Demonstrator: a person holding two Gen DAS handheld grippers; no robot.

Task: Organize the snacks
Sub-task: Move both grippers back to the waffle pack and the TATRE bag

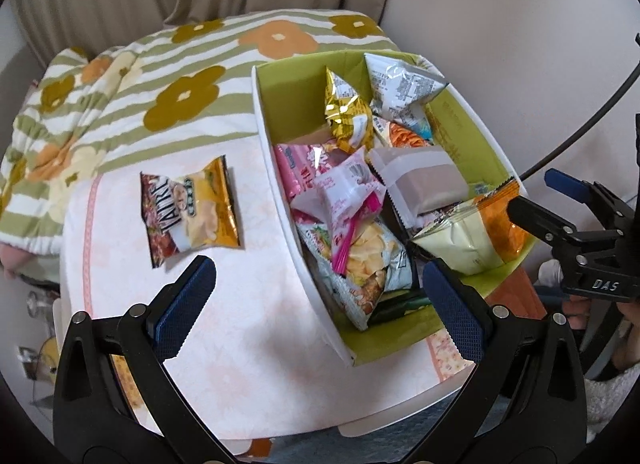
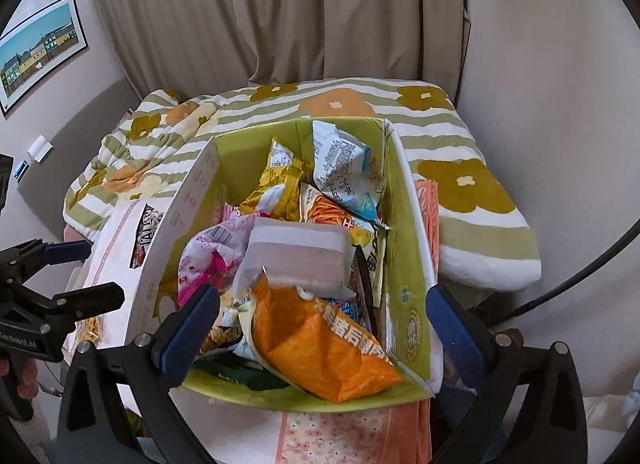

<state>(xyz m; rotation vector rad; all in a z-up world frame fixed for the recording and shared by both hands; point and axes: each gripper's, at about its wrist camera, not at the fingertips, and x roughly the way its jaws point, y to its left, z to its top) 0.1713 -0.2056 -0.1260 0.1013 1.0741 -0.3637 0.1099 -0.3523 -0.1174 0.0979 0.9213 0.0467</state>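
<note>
A green cardboard box with a white outside (image 1: 276, 183) (image 2: 412, 248) stands on a small table and holds several snack packs. An orange chip bag (image 2: 328, 348) (image 1: 476, 236) lies on top at the box's near end. A white-and-pink wrapped pack (image 2: 300, 252) (image 1: 420, 179) lies mid-box. One brown and gold chip bag (image 1: 192, 211) lies flat on the table left of the box, partly hidden behind the box wall in the right wrist view (image 2: 146, 232). My left gripper (image 1: 316, 300) is open and empty above the table and the box's left wall. My right gripper (image 2: 320, 324) is open and empty over the box's near end.
The table has a pale pink floral cloth (image 1: 240, 324). A flower-patterned quilt (image 1: 160, 75) lies behind the table. Beige curtains (image 2: 320, 11) hang behind. A wall (image 2: 552, 103) stands close on the right. A framed picture (image 2: 36, 47) hangs at left.
</note>
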